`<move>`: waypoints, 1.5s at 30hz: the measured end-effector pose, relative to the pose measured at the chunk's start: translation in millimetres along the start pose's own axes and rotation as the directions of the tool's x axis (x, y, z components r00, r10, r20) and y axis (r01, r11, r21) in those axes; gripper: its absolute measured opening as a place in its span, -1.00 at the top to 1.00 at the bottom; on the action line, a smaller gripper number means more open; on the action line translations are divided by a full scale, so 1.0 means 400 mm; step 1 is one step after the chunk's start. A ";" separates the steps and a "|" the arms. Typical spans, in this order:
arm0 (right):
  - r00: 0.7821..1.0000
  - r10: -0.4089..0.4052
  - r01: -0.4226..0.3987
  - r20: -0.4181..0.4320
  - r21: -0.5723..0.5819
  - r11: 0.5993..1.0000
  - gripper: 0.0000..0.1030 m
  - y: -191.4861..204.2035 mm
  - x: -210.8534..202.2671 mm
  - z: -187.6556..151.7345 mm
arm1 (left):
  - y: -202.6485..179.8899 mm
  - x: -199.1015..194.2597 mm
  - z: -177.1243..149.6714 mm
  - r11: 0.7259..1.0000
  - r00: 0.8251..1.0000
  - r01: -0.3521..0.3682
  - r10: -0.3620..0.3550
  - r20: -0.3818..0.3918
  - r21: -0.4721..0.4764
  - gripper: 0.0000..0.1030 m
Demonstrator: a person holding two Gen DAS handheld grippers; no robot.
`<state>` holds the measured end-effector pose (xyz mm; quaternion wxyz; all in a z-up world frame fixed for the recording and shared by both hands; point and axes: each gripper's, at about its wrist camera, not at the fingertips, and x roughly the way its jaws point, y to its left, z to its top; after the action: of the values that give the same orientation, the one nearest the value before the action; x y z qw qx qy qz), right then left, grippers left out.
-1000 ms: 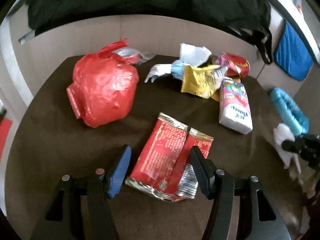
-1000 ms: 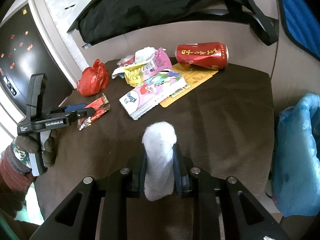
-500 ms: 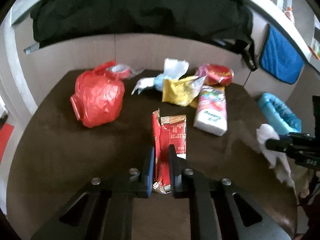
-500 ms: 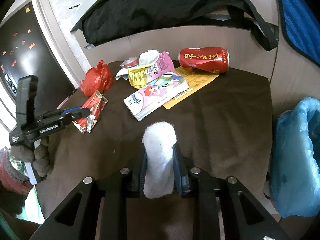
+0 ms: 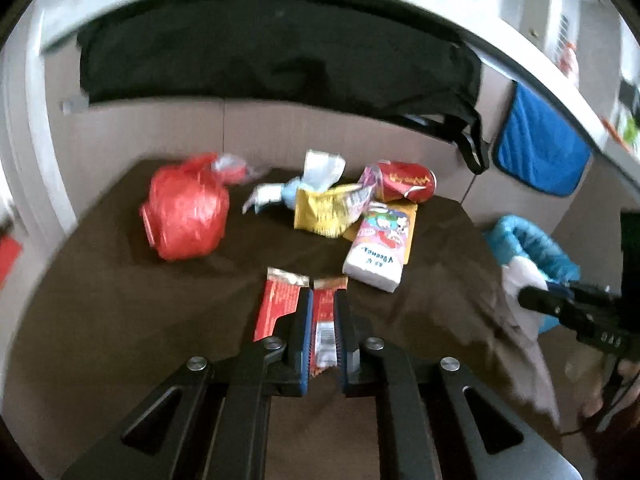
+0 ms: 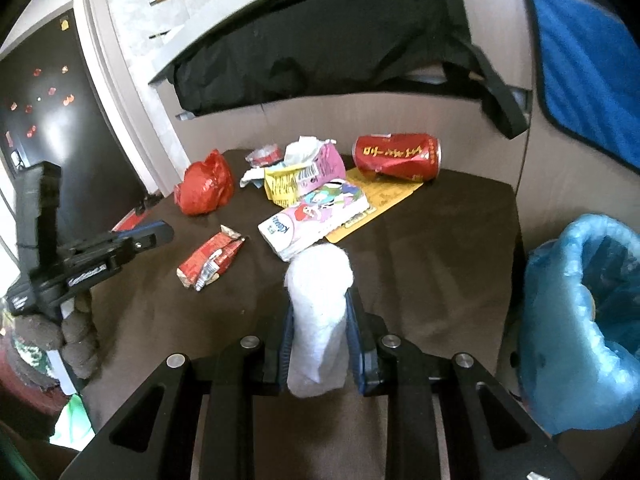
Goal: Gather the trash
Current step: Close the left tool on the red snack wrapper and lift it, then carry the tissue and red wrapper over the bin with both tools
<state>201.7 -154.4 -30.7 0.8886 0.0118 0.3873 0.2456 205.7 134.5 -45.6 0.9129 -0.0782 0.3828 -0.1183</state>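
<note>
Red wrapper (image 5: 325, 316) — pinched inside left hand-held gripper (image 5: 322, 300).

Black grippers (image 6: 318, 312) w/ blue pads (image 6: 286, 332), silver screws; dark knit glove (image 6: 80, 332) on left hand.

Both cams are fisheye, wrist-mounted, looking forward along their own fingers and angled down at the brown table (image 5: 100, 300), close in. Left view looks from the near edge toward the back wall. Right view looks from the near right corner, bin (image 6: 580, 320) at its right. Shared: the table's back edge with the red can (image 5: 408, 180) and red bag (image 6: 204, 184); each also catches the other gripper.
</note>
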 end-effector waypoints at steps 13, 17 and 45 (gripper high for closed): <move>0.999 0.027 -0.024 -0.045 0.050 0.998 0.56 -0.016 0.020 -0.040 | 0.015 0.122 -0.036 0.998 0.992 -0.050 0.046 -0.114 -0.031 -0.31; 0.998 0.029 -0.026 -0.056 0.054 0.998 0.56 -0.017 0.033 -0.042 | -0.010 0.145 -0.038 0.998 0.990 -0.064 0.066 -0.127 0.013 -0.31; 0.998 -0.005 0.004 0.068 0.023 1.000 0.56 -0.020 -0.039 0.028 | -0.161 -0.037 0.029 0.997 0.996 0.038 -0.043 0.080 0.069 0.53</move>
<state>203.8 -166.4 -13.8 0.9017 0.0297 0.3595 0.2385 193.9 77.3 -12.5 0.9272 -0.0599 0.3396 -0.1462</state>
